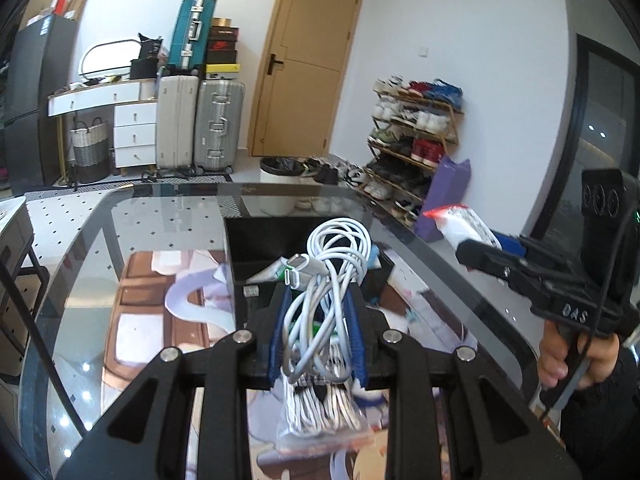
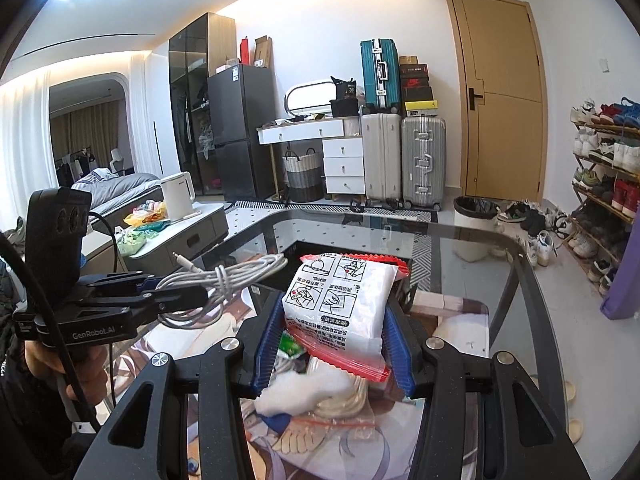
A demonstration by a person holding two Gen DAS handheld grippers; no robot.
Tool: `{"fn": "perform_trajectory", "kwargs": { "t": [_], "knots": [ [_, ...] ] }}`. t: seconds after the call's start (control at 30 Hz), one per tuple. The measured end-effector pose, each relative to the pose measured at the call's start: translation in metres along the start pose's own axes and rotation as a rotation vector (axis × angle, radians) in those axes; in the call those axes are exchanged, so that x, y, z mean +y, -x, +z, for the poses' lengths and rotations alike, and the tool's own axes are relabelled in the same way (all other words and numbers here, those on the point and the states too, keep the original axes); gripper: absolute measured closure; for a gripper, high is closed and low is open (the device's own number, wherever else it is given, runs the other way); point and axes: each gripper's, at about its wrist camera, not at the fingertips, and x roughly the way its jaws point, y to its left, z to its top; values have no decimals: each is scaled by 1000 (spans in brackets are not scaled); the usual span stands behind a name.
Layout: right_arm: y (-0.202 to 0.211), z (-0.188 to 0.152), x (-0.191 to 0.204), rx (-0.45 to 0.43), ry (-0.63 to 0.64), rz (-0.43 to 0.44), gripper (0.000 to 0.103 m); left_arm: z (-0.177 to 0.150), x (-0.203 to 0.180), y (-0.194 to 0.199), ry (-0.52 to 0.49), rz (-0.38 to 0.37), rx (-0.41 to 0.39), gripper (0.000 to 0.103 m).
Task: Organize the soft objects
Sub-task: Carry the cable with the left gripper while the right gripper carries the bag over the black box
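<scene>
Left gripper (image 1: 318, 312) jaws clamp a white cable bundle (image 1: 332, 276) above the black box (image 1: 256, 240).

My left gripper (image 1: 318, 316), black with blue pads, pinches a white cable bundle (image 1: 328, 280); my right gripper (image 2: 332, 344) pinches a white packet (image 2: 340, 300) with red edges and black line drawings.

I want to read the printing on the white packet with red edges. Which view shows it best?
The right wrist view: the white packet sits close and front-on between the right hand-held gripper's blue pads, its instruction panels facing the camera. The left wrist view shows the packet only small, from the side, near the frame's right edge.
</scene>
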Motion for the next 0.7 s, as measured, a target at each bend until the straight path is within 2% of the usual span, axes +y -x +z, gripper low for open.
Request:
{"fn": "perform_trajectory", "kwargs": {
  "t": [0.4, 0.7],
  "knots": [
    [-34, 23, -1, 3, -15, 14, 55, 27, 17, -10, 82, 45, -75, 78],
    [-59, 40, -5, -4, -36, 22, 55, 39, 21, -27, 91, 95, -96, 78]
  ]
}}
